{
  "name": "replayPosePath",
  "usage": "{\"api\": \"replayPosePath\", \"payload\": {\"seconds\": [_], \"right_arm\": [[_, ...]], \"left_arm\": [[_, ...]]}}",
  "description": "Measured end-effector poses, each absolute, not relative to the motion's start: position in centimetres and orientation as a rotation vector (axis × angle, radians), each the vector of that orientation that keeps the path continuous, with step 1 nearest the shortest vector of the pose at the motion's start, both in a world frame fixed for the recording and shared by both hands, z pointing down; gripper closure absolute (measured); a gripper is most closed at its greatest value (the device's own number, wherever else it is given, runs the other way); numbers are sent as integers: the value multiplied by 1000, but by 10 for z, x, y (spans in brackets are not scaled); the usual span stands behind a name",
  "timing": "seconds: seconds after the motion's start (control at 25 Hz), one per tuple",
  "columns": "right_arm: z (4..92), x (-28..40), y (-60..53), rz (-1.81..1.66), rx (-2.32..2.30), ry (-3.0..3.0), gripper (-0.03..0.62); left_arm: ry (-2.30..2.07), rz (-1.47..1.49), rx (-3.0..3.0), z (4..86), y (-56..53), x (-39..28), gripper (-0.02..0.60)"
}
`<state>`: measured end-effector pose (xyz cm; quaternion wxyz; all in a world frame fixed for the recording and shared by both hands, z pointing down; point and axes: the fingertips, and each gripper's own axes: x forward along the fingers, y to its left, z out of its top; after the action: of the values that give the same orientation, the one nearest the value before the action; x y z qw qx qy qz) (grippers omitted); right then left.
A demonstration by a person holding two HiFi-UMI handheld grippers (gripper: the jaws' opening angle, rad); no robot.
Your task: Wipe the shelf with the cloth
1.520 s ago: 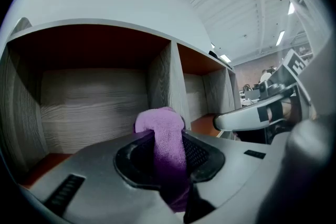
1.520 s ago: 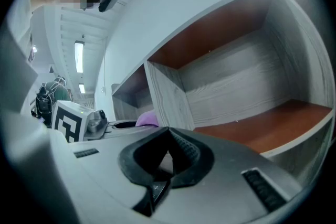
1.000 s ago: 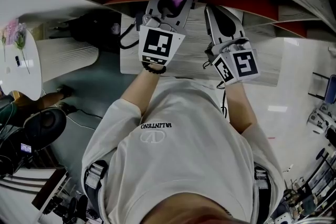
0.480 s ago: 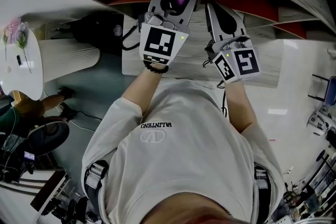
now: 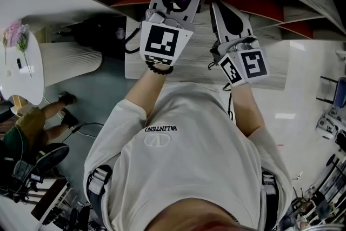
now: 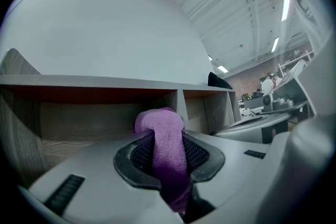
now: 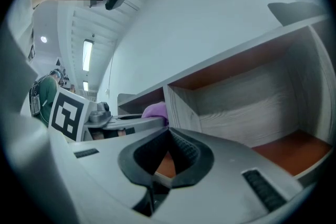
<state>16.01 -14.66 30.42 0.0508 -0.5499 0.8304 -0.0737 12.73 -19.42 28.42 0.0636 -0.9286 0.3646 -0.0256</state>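
— Where is the purple cloth (image 6: pixel 164 136) sitting?

— It is showing at the top centre of the head view, at the mouth of the shelf (image 6: pixel 89 118). The left gripper (image 6: pixel 169 161) is clamping it in its jaws, and its end is bunching up above them, in front of the upright divider (image 6: pixel 181 105).

— And the right gripper (image 7: pixel 167 157)?

— Its jaws are pressing together on nothing. It is pointing into the compartment right of the divider, just beside the left gripper.
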Motion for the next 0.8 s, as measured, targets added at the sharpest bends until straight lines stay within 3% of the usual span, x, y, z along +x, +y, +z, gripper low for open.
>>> {"api": "replayPosePath", "payload": {"seconds": [0.8], "right_arm": [[301,163,-142,-216,-1699,2503,595]], "left_arm": [[1122,22,-2792,251,-197,126,492]]}}
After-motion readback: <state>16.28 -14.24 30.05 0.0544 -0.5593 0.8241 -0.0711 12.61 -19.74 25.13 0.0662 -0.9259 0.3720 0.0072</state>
